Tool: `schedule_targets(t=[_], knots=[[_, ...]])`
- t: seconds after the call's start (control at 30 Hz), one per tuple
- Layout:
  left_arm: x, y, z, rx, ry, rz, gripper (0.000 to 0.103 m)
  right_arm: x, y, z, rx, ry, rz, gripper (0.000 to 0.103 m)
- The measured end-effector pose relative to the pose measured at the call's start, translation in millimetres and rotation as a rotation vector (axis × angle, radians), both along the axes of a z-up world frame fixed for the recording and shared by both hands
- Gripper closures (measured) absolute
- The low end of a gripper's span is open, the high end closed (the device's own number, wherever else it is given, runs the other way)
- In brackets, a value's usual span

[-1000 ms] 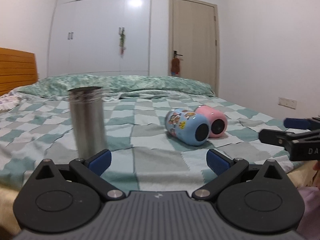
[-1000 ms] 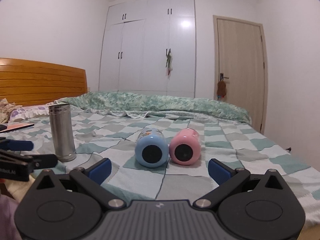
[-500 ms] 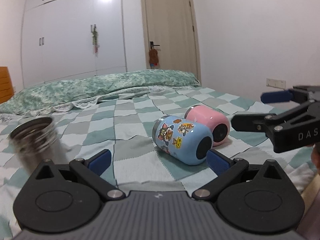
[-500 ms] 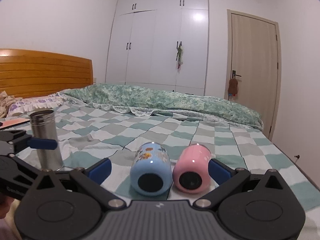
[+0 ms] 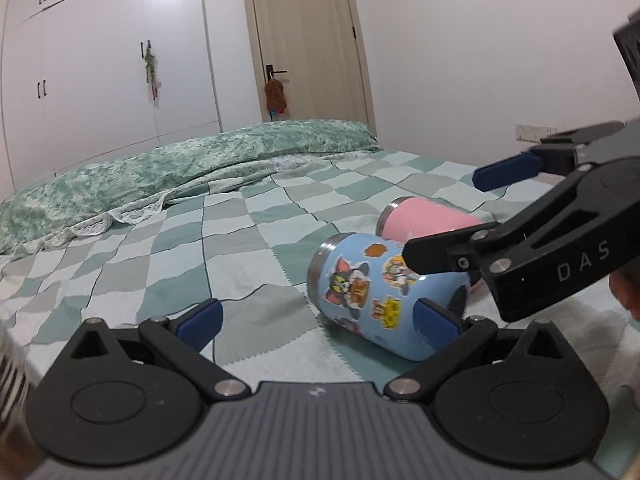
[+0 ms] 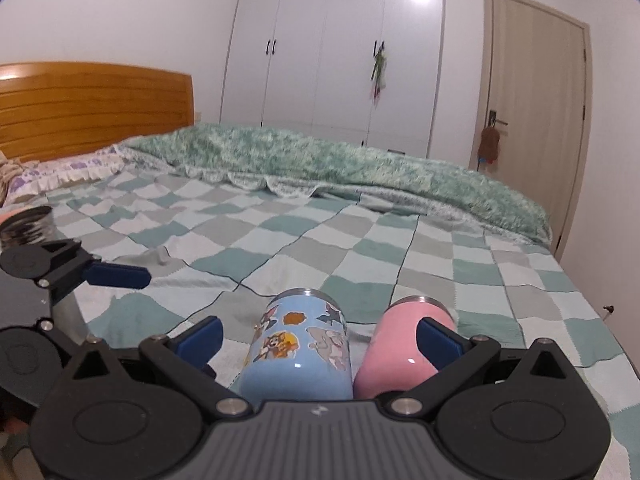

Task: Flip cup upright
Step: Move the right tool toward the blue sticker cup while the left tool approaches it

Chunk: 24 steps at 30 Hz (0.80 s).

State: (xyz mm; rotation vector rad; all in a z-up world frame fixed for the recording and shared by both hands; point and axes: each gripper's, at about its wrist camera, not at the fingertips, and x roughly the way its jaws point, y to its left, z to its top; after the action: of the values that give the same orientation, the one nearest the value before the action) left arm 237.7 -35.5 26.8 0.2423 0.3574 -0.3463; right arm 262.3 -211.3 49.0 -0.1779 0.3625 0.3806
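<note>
A blue cartoon-sticker cup (image 6: 298,354) and a pink cup (image 6: 400,344) lie on their sides, side by side on the checked bedspread. My right gripper (image 6: 320,336) is open and both cups lie between its blue pads, not gripped. In the left wrist view the blue cup (image 5: 376,296) lies by the right pad of my open left gripper (image 5: 318,322), with the pink cup (image 5: 428,220) behind it. The right gripper (image 5: 444,224) hangs over both cups there. The left gripper (image 6: 116,276) shows at the left of the right wrist view.
A steel tumbler (image 6: 28,226) stands upright at the left, partly behind the left gripper, and blurs at the left edge (image 5: 8,376) of the left wrist view. A green quilt (image 6: 320,160) lies across the far side. A wooden headboard (image 6: 92,108) stands at left.
Both grippers moved forward toward the lying cups. The right gripper now has both cups between its open pads; the left gripper swung right, away from the steel tumbler.
</note>
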Motion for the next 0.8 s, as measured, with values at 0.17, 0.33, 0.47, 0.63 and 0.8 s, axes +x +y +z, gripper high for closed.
schedule_targets(t=[0.17,0.33,0.47,0.63,0.8], knots=[[19.4,12.1,-6.4,0.020,0.011,-0.013,0.000,25.8,18.2,-0.6,-0.032,0.057,0.009,0.000],[38.5,27.6,-11.8,0.042,0.027,-0.019,0.000,48.0,35.3,-9.2,-0.065,0.123,-0.013,0.000],[53.0,40.0,-15.4,0.039,0.061,-0.045,0.000,63.8,43.6,-17.4,-0.080,0.187,-0.031,0.000],[59.9,45.4,-18.5,0.057,0.091,-0.103,0.000,77.8,50.0,-28.4,-0.093,0.267,-0.038,0.004],[59.6,43.5,-22.3,0.101,0.100,-0.126,0.000,84.3,53.2,-37.9,-0.095,0.324,-0.044,0.008]])
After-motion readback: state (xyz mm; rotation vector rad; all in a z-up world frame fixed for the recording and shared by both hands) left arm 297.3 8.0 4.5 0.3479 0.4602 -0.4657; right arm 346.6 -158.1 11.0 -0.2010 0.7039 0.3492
